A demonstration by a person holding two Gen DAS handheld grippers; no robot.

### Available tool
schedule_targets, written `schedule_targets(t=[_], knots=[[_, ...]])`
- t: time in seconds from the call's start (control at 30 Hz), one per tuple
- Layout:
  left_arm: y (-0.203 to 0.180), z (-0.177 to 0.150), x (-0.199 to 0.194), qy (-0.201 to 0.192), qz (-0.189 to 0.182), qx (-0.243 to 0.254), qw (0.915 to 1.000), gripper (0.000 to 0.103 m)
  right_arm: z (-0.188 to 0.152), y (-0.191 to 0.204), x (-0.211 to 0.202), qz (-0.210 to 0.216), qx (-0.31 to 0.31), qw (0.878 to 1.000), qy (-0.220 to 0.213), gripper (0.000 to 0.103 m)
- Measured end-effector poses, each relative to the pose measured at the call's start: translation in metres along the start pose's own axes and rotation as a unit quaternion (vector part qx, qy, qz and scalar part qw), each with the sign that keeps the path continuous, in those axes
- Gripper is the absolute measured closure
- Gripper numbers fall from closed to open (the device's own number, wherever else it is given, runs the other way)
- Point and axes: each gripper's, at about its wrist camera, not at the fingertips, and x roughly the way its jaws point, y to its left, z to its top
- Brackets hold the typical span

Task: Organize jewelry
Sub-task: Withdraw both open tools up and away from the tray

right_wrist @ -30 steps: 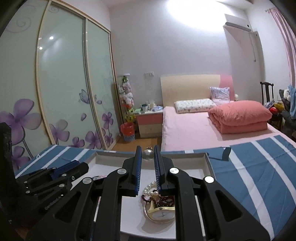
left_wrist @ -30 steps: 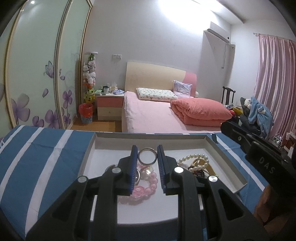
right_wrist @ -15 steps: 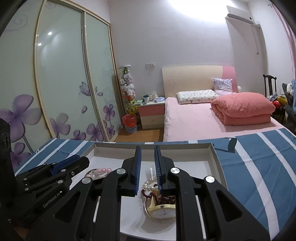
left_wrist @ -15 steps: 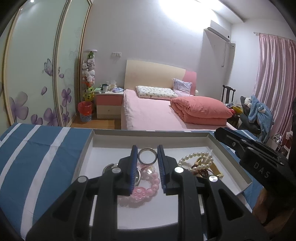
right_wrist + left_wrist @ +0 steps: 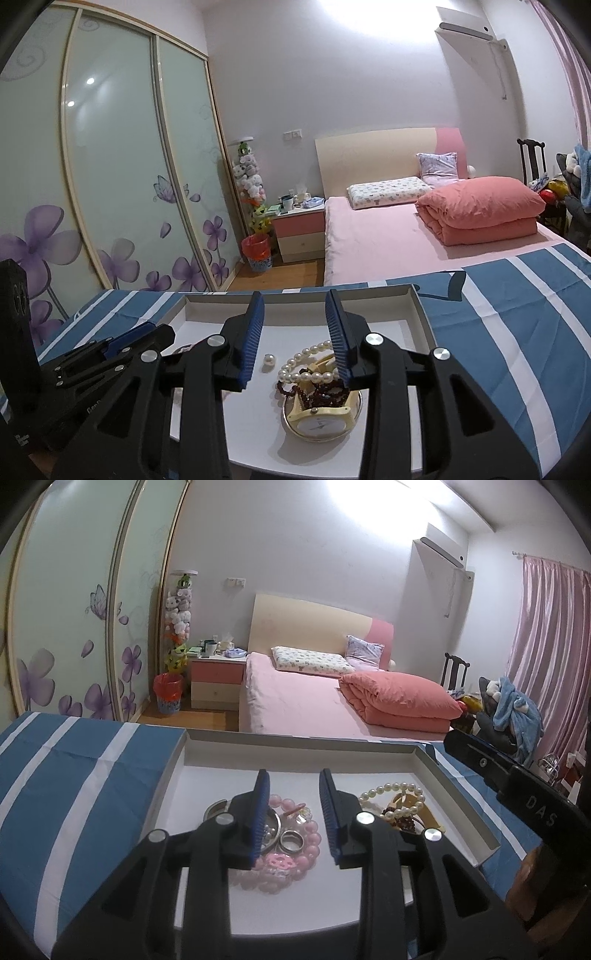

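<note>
Both pieces have dropped since a second ago: the silver ring (image 5: 291, 841) that sat between the left gripper (image 5: 293, 812) fingers now lies in the white tray (image 5: 295, 751), on the pink bead bracelet (image 5: 295, 849), and the pearl bead (image 5: 268, 360) that the right gripper (image 5: 293, 338) held now rests on the tray floor. Each gripper has its jaws opening, with nothing pressed between the pads.

Seen from the left wrist, the ring sits at the tray's 6 o'clock side, just beside a small silver dish (image 5: 271, 830) at its 9 o'clock. The pearl bracelet (image 5: 391, 801) lies toward 3 o'clock, on a heap with dark red beads (image 5: 400, 821). From the right wrist, the loose pearl lies at about 10 o'clock of that heap, near it but apart, and a cream watch (image 5: 321, 421) rests in a second round dish (image 5: 295, 428) at 6 o'clock.

Judging by this, the task looks well along: every piece in sight is inside the tray, which sits on the blue-striped cloth (image 5: 74, 775) over the counter. What may be left is sorting, since pink and silver things overlap on one side and pearls, red beads and watch are tangled on the other.

Gripper bodies hide the tray's near part, so more pieces could lie under them. A clear, faceted bit (image 5: 304, 814) by the pink beads is too small to name.
</note>
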Motion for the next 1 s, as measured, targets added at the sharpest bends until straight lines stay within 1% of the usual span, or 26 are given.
schedule_targets(t=[0.13,0.23,0.33,0.43,0.5,0.53,0.6,0.67,0.7,0.83,0.9,0.97,1.0], knots=[[0.005,0.002,-0.005,-0.001,-0.002,-0.011,0.9999,0.074,0.003,0.001,-0.005,0.0,-0.001,1.0,-0.007,0.067],[0.01,0.006,-0.016,-0.007,-0.001,-0.023,0.9997,0.074,0.007,0.002,-0.013,-0.002,0.0,1.0,-0.015,0.067],[0.015,0.01,-0.032,-0.016,0.003,-0.031,0.9994,0.067,0.011,0.001,-0.025,-0.009,0.003,1.0,-0.022,0.06],[0.017,0.008,-0.053,-0.024,0.009,-0.026,0.9993,0.062,0.011,0.001,-0.04,-0.011,0.006,1.0,-0.022,0.058],[0.018,0.006,-0.066,-0.028,0.014,-0.024,0.9992,0.058,0.009,0.003,-0.051,-0.015,0.003,1.0,-0.021,0.054],[0.019,0.004,-0.075,-0.029,0.017,-0.022,0.9992,0.057,0.008,0.004,-0.055,-0.017,0.001,1.0,-0.021,0.05],[0.021,0.001,-0.091,-0.032,0.016,-0.022,0.9991,0.055,0.005,0.006,-0.066,-0.02,-0.002,1.0,-0.021,0.047],[0.023,-0.004,-0.104,-0.036,0.017,-0.024,0.9989,0.051,0.001,0.008,-0.078,-0.02,-0.001,1.0,-0.019,0.041],[0.022,-0.006,-0.111,-0.038,0.018,-0.023,0.9988,0.048,-0.002,0.01,-0.085,-0.019,-0.001,1.0,-0.017,0.039],[0.022,-0.017,-0.138,-0.044,0.026,-0.021,0.9985,0.043,-0.014,0.017,-0.102,-0.016,-0.007,1.0,-0.009,0.029],[0.021,-0.022,-0.148,-0.046,0.027,-0.019,0.9984,0.039,-0.02,0.021,-0.109,-0.014,-0.01,1.0,-0.004,0.026],[0.019,-0.028,-0.16,-0.05,0.029,-0.015,0.9982,0.036,-0.026,0.023,-0.113,-0.013,-0.011,1.0,0.002,0.019],[0.018,-0.031,-0.164,-0.051,0.03,-0.013,0.9981,0.034,-0.028,0.025,-0.115,-0.013,-0.012,1.0,0.004,0.018]])
